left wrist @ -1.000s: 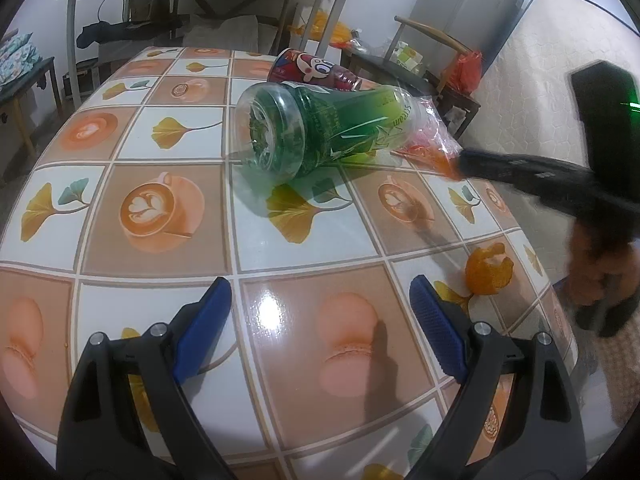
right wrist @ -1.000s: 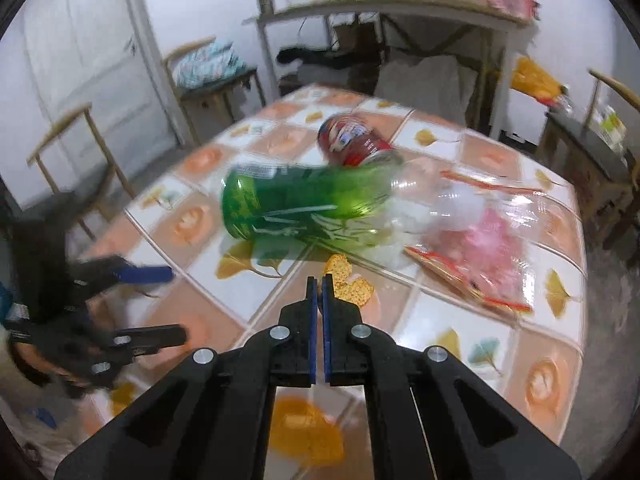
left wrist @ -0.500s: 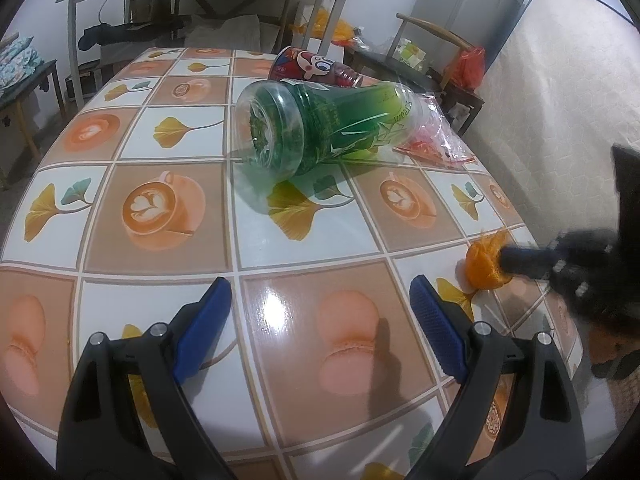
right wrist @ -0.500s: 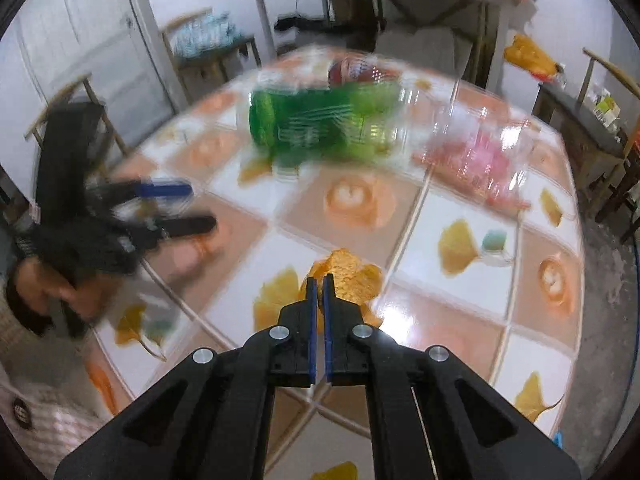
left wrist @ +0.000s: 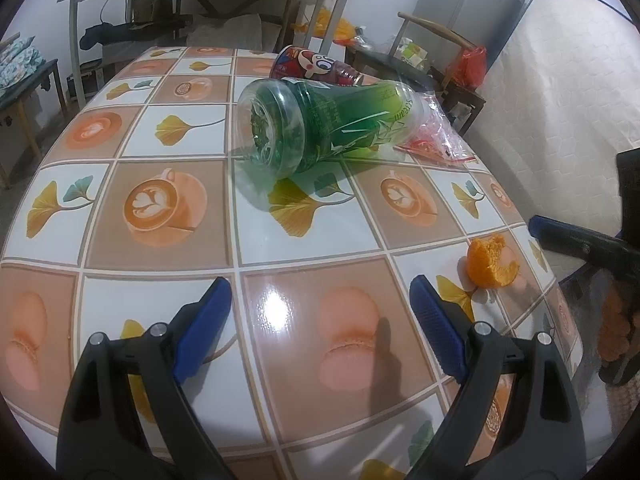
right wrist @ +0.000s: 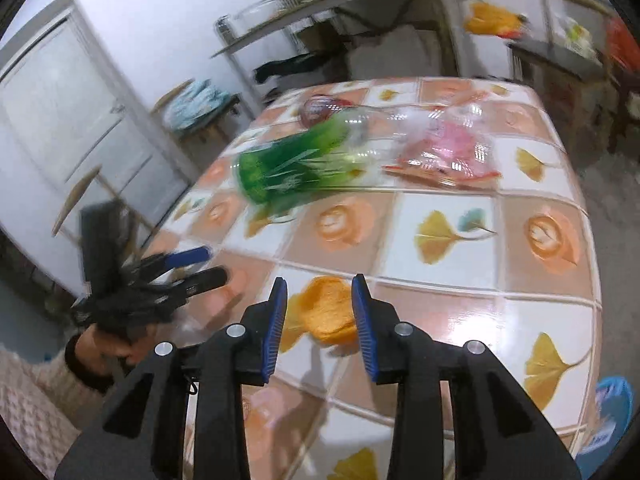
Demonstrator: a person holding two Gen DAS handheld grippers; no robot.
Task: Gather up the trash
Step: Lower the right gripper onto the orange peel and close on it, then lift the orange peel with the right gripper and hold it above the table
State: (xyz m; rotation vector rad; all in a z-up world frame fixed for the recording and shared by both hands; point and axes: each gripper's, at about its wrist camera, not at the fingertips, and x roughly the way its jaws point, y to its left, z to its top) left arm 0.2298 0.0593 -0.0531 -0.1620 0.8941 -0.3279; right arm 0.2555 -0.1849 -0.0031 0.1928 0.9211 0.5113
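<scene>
Right wrist view, blurred: the right gripper (right wrist: 319, 322) points down at a patterned table (right wrist: 452, 216), its jaws opening, with an orange peel (right wrist: 330, 312) lying between the blue pads, seemingly untouched. Farther off lie a green bottle (right wrist: 296, 172) on its side, a red can (right wrist: 320, 108) behind it and a clear bag (right wrist: 444, 152) to its right. At left, the left gripper (right wrist: 202, 266) hangs over the near table edge, jaws spread wide and empty.

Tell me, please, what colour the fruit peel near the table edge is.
Orange peel, clearest in the left wrist view.
</scene>
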